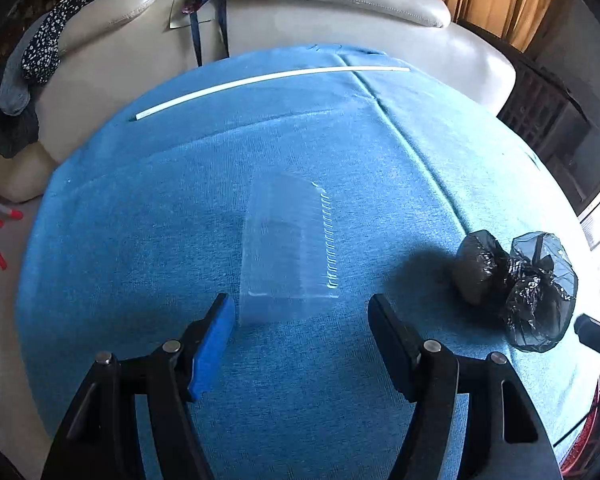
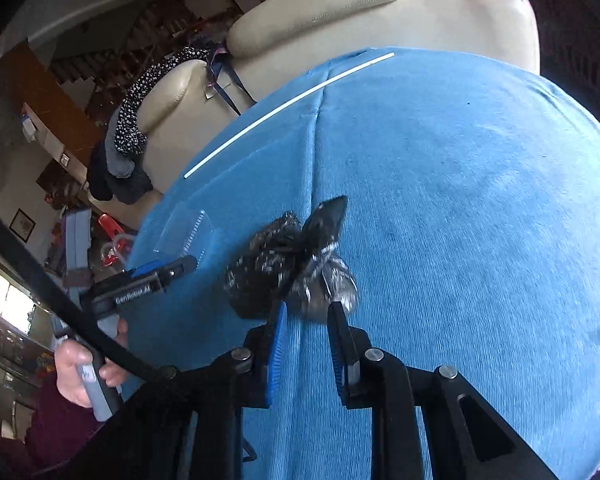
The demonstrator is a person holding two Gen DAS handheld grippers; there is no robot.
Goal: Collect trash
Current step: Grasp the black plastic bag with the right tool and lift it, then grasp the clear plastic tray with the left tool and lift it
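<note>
Left wrist view: the left tongs [image 1: 302,308] are seen standing wide apart above the blue cloth [image 1: 140,240] covering the bench, with nothing between the pads. A clear plastic container [image 1: 278,252] lies flat on the cloth just beyond the tongs. To the right of the container, near the cloth's edge, a knotted black trash bag [image 1: 518,276] is seen. A thin white rod [image 1: 268,78] lies well beyond the container, near the cream leather sofa [image 1: 340,12].

From the right wrist view, the right tongs [image 2: 308,312] are seen drawn narrow, pinching the near part of the black trash bag [image 2: 284,256], which is blurred. The left tongs [image 2: 168,266], gripped by a hand [image 2: 80,368], are seen beside the container [image 2: 184,228].
</note>
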